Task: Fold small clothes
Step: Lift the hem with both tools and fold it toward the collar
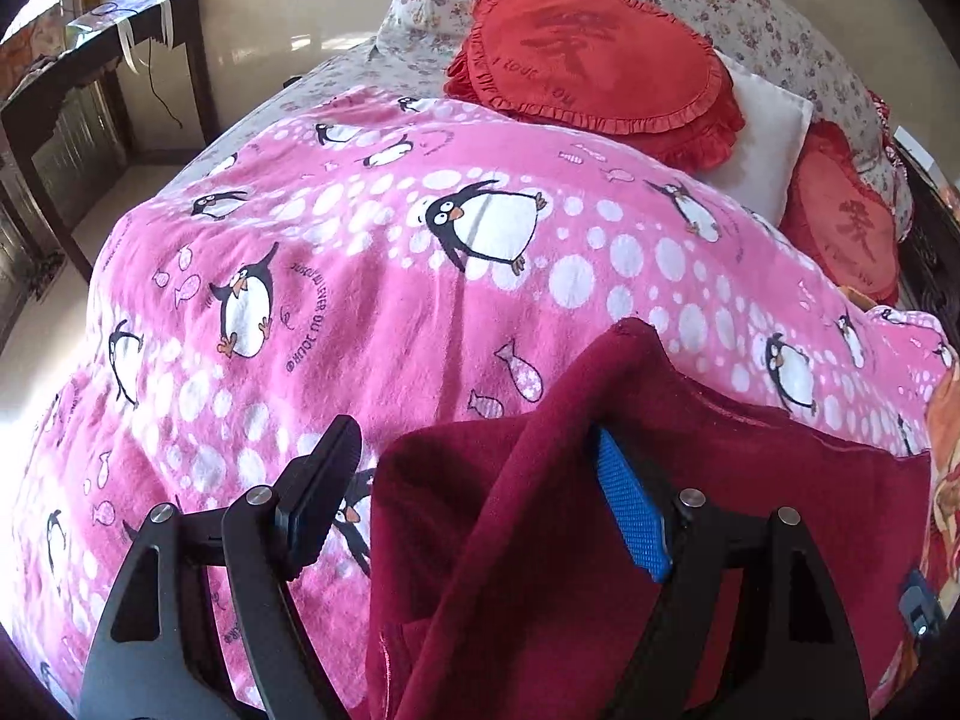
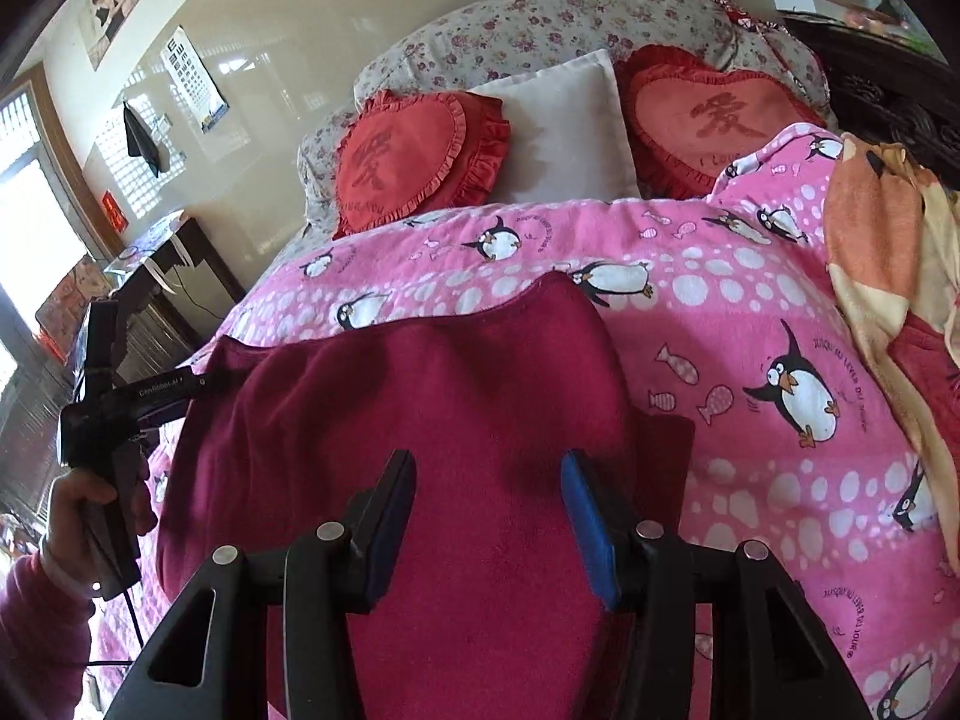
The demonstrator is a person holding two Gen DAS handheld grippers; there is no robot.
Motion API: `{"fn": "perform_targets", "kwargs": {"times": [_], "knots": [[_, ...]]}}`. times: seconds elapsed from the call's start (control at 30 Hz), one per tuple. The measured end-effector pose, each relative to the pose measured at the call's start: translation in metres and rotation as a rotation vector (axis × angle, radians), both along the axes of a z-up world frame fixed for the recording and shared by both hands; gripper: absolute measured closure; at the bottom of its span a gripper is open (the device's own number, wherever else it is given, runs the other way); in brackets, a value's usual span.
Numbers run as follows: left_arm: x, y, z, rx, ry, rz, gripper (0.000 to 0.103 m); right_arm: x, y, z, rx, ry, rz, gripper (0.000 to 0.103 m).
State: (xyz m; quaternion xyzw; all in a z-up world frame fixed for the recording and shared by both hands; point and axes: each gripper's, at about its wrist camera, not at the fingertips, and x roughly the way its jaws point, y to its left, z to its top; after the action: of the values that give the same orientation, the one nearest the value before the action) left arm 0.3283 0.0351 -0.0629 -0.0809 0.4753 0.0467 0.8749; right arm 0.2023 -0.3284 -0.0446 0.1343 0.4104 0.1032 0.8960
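1. We see the left gripper [image 1: 474,492] with jaws wide apart; a raised fold of the dark red fleece garment [image 1: 540,540] stands between them, draped against the blue-padded finger.
2. Our right gripper [image 2: 487,516] hangs with jaws apart above the same garment [image 2: 420,396], not pinching it.
3. The garment lies on the pink penguin-print blanket [image 1: 360,276] covering the bed.

maroon garment [image 1: 540,570] lower part cut off, orange cloth [image 1: 945,450] mostly cropped
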Motion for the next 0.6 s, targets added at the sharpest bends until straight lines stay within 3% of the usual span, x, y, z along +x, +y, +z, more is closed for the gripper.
{"fn": "perform_targets", "kwargs": {"times": [0.17, 0.6], "knots": [[0.001, 0.001, -0.003, 0.006, 0.008, -0.006, 0.023, 0.009, 0.009, 0.002, -0.065, 0.022, 0.006, 0.055], [-0.039, 0.013, 0.019, -0.006, -0.013, -0.031, 0.023, -0.028, 0.009, 0.032, -0.041, -0.028, -0.03, 0.054]]}}
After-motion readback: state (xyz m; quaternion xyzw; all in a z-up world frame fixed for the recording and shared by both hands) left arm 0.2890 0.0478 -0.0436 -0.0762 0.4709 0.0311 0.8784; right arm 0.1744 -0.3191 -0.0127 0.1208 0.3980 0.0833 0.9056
